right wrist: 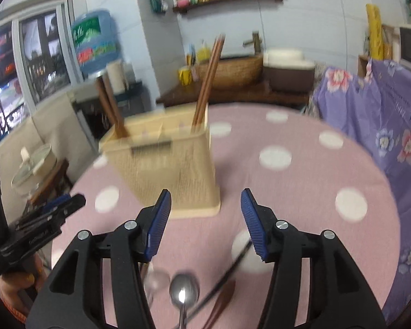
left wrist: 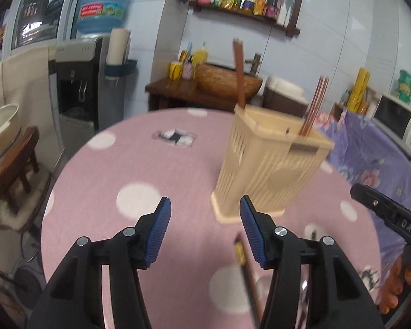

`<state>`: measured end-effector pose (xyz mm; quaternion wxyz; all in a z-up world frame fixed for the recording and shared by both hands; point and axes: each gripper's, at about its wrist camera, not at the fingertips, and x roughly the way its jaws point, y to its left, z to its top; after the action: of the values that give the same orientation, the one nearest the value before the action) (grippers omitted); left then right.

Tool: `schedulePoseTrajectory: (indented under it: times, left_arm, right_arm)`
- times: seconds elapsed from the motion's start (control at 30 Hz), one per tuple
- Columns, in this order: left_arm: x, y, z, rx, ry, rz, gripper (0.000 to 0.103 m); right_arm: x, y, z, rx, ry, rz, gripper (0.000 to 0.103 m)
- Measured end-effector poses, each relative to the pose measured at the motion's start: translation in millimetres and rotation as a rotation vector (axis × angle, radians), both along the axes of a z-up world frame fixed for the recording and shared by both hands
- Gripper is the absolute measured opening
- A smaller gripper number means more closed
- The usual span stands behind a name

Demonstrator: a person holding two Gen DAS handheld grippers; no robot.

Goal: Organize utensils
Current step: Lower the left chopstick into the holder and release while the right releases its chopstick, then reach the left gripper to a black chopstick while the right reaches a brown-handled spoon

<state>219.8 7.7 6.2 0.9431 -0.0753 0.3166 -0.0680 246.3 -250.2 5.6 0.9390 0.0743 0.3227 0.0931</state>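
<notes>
A beige slotted utensil holder [left wrist: 268, 164] stands on the pink dotted table [left wrist: 139, 170]; it also shows in the right wrist view [right wrist: 167, 170]. Brown chopsticks [left wrist: 313, 107] lean in one compartment and a dark wooden handle [left wrist: 239, 74] in another. My left gripper [left wrist: 205, 233] is open and empty, short of the holder. A loose chopstick with a yellow end [left wrist: 245, 271] lies below it. My right gripper [right wrist: 205, 224] is open and empty above loose utensils: a metal spoon [right wrist: 183, 293], a clear spoon [right wrist: 156, 281], a dark chopstick [right wrist: 227, 274] and a brown utensil [right wrist: 222, 301].
A purple floral cloth [right wrist: 383, 126] covers furniture to the right, with a microwave [left wrist: 400, 126] on it. A water dispenser [left wrist: 79, 87] and a wooden stool [left wrist: 16, 164] with a pot stand left. The right gripper's body [left wrist: 391, 213] shows at the table's right edge.
</notes>
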Motion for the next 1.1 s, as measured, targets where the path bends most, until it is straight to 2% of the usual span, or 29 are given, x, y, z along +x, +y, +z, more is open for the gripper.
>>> schedulePoseTrajectory:
  times: [0.17,0.33,0.4,0.53,0.67,0.77,0.87,1.03,1.1]
  left_arm:
    - [-14,11,-37,0.004,0.09,0.027,0.051]
    - [-23,17,-50,0.015,0.124,0.03,0.05]
    - [-25,15,-53,0.013,0.131,0.023,0.049]
    - [-30,6,-53,0.011,0.129,-0.003,0.049]
    - [-32,1,-52,0.018,0.124,-0.019,0.049]
    - [-32,0,-53,0.022,0.126,-0.022,0.049]
    - [-31,-2,-56,0.015,0.14,-0.028,0.049]
    - [-30,-10,-58,0.013,0.156,-0.055,0.049]
    - [-30,-13,-60,0.012,0.163,-0.063,0.049]
  right_arm:
    - [-24,17,-48,-0.037,0.109,0.063,0.054]
    - [-41,-3,-74,-0.033,0.191,-0.031,0.053]
    - [-44,-7,-82,-0.007,0.223,-0.039,0.048]
    - [-45,0,-86,-0.006,0.246,-0.05,0.035]
    - [-40,4,-93,-0.016,0.287,-0.073,0.029]
    - [-40,5,-94,-0.034,0.278,-0.091,0.028]
    - [-36,5,-96,-0.032,0.283,-0.085,0.019]
    - [-33,0,-97,-0.025,0.28,-0.065,0.017]
    - [-33,-5,-95,-0.052,0.27,-0.076,0.016]
